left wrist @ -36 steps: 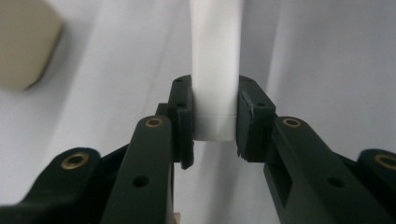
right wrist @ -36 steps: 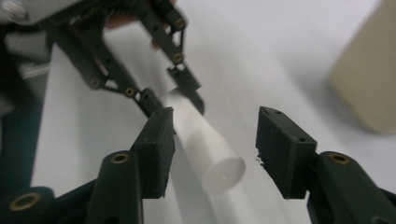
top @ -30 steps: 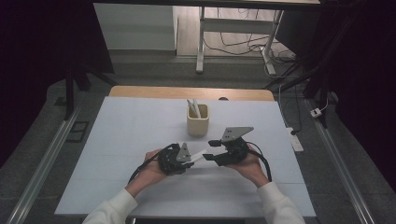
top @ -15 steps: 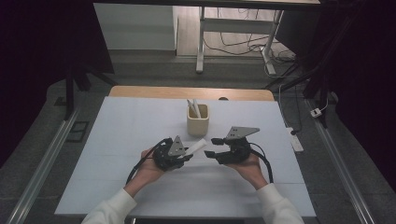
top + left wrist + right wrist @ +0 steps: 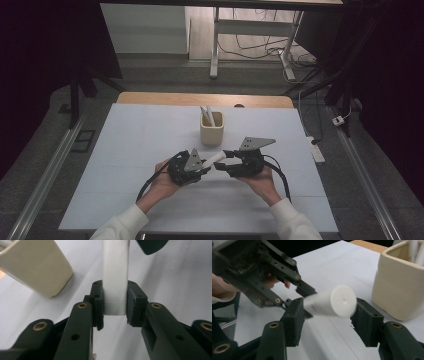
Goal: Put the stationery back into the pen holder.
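Note:
A white tube (image 5: 214,159) hangs level above the table between the two grippers. My left gripper (image 5: 115,290) is shut on its flat crimped end (image 5: 115,298); from above, that gripper (image 5: 205,167) sits left of centre. The tube's round cap (image 5: 343,301) points into my right gripper (image 5: 329,320), whose jaws stand open on either side of it, the right pad (image 5: 364,322) close to the cap's rim. In the high view the right gripper (image 5: 227,155) is just right of the tube. The other gripper (image 5: 274,272) shows behind the cap.
A cream square cup (image 5: 211,129) with white sticks in it stands just beyond the grippers, near them in both gripper views (image 5: 35,265) (image 5: 399,282). The white table (image 5: 125,150) has bare room left and right. Cables trail from both grippers toward the person.
The left gripper has kept hold of the tube and shifted slightly. The right gripper drew back a little, then came in again, so the cap now lies between its open jaws.

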`<state>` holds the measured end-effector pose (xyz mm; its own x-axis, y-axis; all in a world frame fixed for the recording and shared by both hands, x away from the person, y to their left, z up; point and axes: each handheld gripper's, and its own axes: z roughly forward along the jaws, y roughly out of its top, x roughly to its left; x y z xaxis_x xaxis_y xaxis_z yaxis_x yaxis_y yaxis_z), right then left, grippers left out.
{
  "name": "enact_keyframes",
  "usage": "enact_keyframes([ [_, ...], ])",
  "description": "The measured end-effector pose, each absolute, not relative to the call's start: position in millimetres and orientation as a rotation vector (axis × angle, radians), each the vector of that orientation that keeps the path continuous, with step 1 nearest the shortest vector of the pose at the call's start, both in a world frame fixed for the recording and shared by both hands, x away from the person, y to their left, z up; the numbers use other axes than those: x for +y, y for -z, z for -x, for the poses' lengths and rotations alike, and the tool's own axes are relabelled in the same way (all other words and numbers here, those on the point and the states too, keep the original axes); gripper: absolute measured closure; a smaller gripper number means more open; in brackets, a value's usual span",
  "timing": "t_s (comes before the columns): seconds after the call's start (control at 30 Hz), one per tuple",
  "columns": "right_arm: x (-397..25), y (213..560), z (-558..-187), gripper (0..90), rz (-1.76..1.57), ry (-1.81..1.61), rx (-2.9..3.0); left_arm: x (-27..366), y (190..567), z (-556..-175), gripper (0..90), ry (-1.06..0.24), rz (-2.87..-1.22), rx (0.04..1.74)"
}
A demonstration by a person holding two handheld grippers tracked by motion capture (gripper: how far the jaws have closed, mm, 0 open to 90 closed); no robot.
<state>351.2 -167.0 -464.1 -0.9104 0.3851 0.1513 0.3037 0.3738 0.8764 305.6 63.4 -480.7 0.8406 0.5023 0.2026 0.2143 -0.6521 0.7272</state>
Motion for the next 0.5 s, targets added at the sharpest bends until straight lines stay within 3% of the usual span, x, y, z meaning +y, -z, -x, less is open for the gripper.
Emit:
enact_keyframes([
  [0.5,-164.4,462.6,-347.1,63.3,-0.646,-1.686,2.513,54.4,487.8,-305.7,70.1,-0.522,-2.32,0.517],
])
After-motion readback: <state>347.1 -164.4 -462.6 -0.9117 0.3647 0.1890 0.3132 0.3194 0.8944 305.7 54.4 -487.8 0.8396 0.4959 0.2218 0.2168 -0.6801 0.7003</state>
